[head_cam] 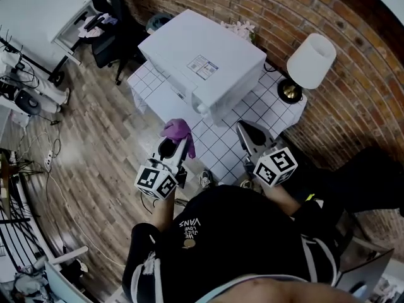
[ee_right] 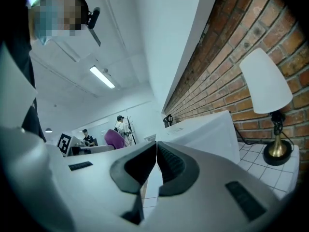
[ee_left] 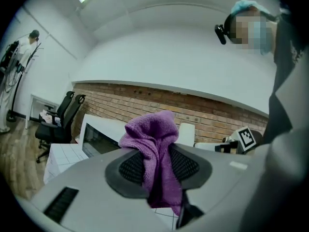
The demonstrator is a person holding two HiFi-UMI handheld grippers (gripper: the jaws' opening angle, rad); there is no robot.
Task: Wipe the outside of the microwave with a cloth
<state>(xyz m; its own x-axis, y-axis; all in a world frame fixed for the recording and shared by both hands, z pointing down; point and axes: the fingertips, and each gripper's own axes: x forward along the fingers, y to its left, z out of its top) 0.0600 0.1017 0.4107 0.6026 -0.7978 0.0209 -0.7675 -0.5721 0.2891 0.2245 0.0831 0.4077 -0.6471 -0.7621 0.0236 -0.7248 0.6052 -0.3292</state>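
A white microwave (head_cam: 205, 62) stands on a white tiled table (head_cam: 265, 109) against the brick wall; its dark door window (ee_left: 99, 138) shows in the left gripper view. My left gripper (head_cam: 175, 141) is shut on a purple cloth (head_cam: 177, 131), which bunches up above the jaws (ee_left: 153, 139) and hangs down between them. It hovers off the table's front left edge, short of the microwave. My right gripper (head_cam: 247, 133) is shut with nothing in it, over the tiles to the right of the microwave's front (ee_right: 203, 132).
A white-shaded lamp (head_cam: 307, 62) with a brass base (ee_right: 276, 149) stands on the table's right end beside the microwave. Black office chairs (head_cam: 110, 36) and a desk stand at the far left on the wooden floor. Cables lie along the left.
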